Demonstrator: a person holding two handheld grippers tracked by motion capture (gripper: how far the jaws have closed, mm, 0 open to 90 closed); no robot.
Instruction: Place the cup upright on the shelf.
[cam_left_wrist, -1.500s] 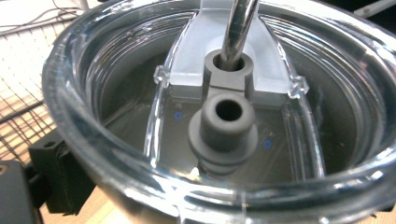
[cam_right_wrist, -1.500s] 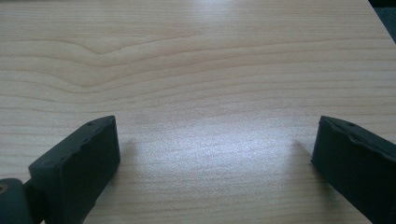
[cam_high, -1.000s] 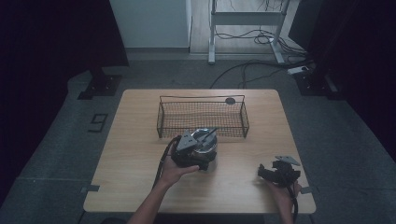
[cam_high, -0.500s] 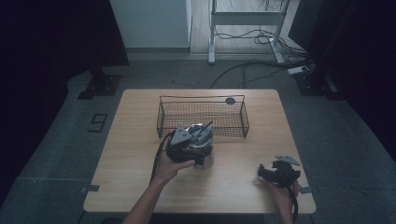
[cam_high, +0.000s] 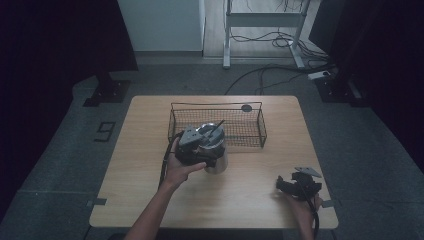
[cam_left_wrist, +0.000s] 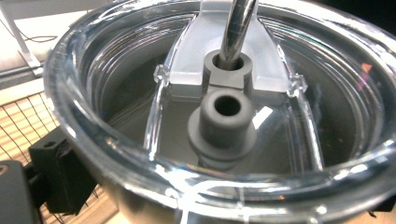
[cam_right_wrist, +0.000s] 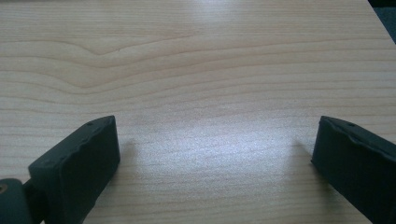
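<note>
High view: a steel cup (cam_high: 216, 157) with a clear lid (cam_high: 210, 132) and a metal straw (cam_high: 217, 126) stands on the table (cam_high: 140, 150), just in front of the wire basket (cam_high: 250, 131) and touching or nearly touching its near wall. The left gripper (cam_high: 200, 150) is wrapped around the cup's upper part; the left gripper view looks straight down onto the lid (cam_left_wrist: 224, 116), with the straw (cam_left_wrist: 236, 28) rising through one of its two grey ports and one black jaw against the cup's side, so the gripper seems clamped on the cup, though the second jaw is hidden. The basket itself holds nothing that I can make out. The right gripper (cam_high: 295, 186) rests on the table near the front right corner, jaws spread wide over bare wood (cam_right_wrist: 201, 93). My reading is that the cup is grasped but not yet in the basket; lifting it over the wall and setting it down inside is left.
</note>
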